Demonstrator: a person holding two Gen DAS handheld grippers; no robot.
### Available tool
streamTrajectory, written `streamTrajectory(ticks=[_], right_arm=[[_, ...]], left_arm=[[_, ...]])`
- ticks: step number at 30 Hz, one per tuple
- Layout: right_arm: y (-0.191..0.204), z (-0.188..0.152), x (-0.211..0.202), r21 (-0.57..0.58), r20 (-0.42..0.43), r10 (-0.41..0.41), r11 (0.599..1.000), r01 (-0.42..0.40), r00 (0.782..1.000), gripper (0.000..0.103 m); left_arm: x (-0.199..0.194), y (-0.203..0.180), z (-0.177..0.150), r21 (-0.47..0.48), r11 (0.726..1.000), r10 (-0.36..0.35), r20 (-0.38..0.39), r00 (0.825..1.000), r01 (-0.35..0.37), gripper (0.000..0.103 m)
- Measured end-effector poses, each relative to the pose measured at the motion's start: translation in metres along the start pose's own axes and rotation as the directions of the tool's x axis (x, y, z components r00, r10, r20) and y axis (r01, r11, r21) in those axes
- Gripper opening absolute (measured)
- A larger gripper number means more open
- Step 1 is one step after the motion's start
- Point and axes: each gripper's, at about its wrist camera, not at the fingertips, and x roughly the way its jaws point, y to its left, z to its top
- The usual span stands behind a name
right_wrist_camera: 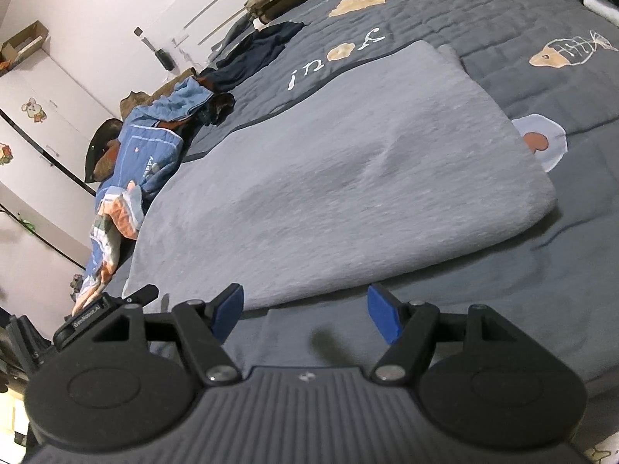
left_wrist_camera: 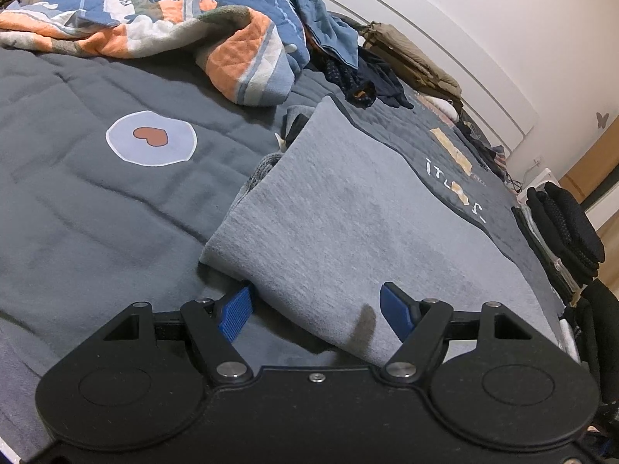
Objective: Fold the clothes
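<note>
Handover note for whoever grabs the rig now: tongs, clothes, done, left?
Left tongs: open, at the near edge of the grey garment, nothing gripped.
Right tongs: open, just short of that garment's edge, empty.
Grey garment lies flat and partly folded on the dark quilt.
Unfolded pile of clothes waits at the far side.
Left: finish this fold, then the pile.
</note>
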Motion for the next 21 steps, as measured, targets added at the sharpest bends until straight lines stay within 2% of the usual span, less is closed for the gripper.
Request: streamTrajectory(ticks=[12, 21], right_arm=[[0.001, 0.000, 0.001, -0.005, -0.009, -0.044, 0.999, 0.044, 0.999, 0.070], [-0.033, 0.010, -0.011, 0.121, 0.023, -0.076, 0.990, 0.073, 0.997, 0.070]], left_arm=[[0.002, -0.004, -0.002, 0.028, 1.000, 0.011, -0.003, 1.000, -0.010, 0.071], [0.002, -0.004, -0.002, 0.036, 0.999, 0.007, -0.004, 1.000, -0.007, 0.071]])
